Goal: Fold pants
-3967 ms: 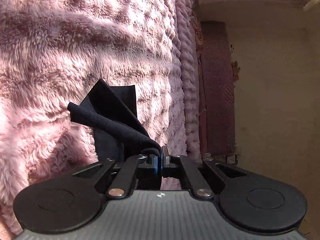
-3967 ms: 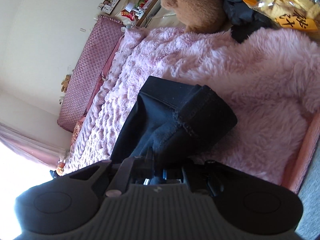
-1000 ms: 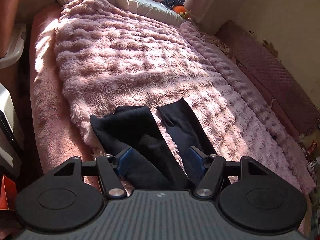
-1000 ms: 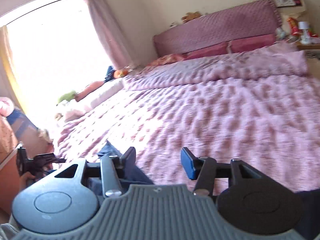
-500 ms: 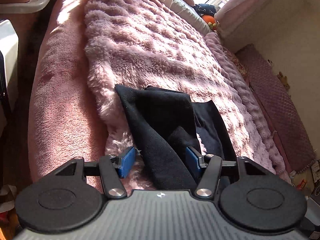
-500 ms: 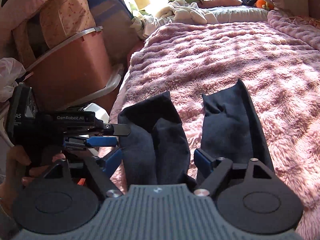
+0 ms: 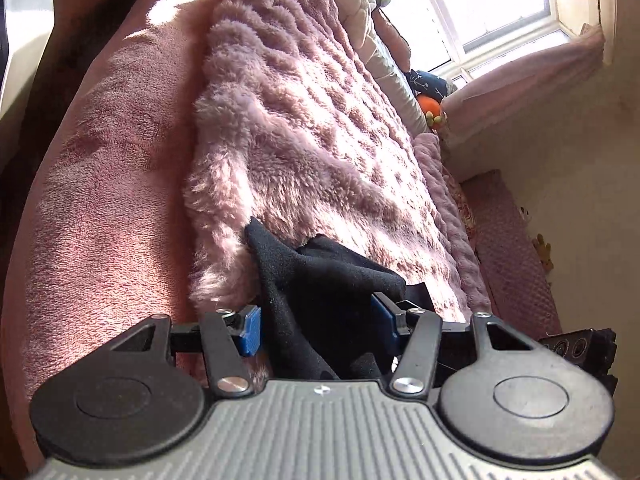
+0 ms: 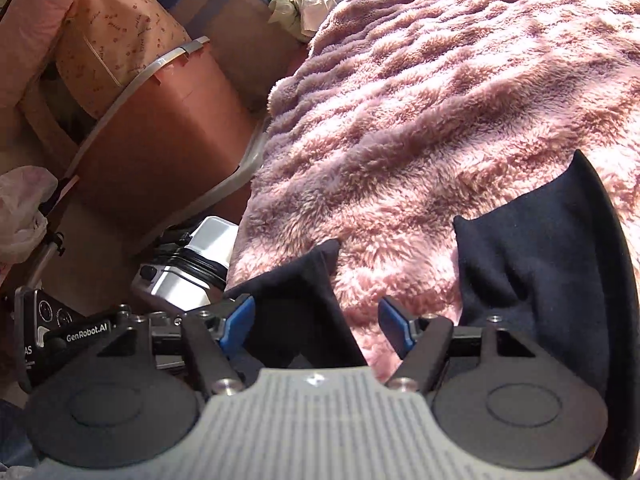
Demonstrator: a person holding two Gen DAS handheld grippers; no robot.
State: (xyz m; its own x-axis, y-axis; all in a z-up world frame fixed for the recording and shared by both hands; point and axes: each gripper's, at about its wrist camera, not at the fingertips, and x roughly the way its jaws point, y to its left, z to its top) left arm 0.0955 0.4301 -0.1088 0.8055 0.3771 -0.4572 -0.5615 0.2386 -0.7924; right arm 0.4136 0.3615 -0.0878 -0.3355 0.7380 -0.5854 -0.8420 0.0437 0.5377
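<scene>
The black pants (image 7: 320, 296) lie on a fluffy pink blanket (image 7: 304, 128) near the bed's edge. My left gripper (image 7: 316, 328) is open, its blue pads on either side of a bunched leg end. In the right wrist view the two leg ends are spread apart: one (image 8: 296, 312) lies between the open jaws of my right gripper (image 8: 316, 324), the other (image 8: 560, 264) lies to the right. The left gripper's body (image 8: 76, 336) shows at the lower left of that view.
A brown storage bin (image 8: 160, 136) with stuffed bags stands beside the bed. A white and black appliance (image 8: 192, 268) sits by the bed edge. Pillows and an orange toy (image 7: 430, 106) lie by the window. A quilted headboard (image 7: 516, 256) is at right.
Both grippers have dropped closer to the leg ends at the bed's edge. The left view has swung toward the window. Both stay open.
</scene>
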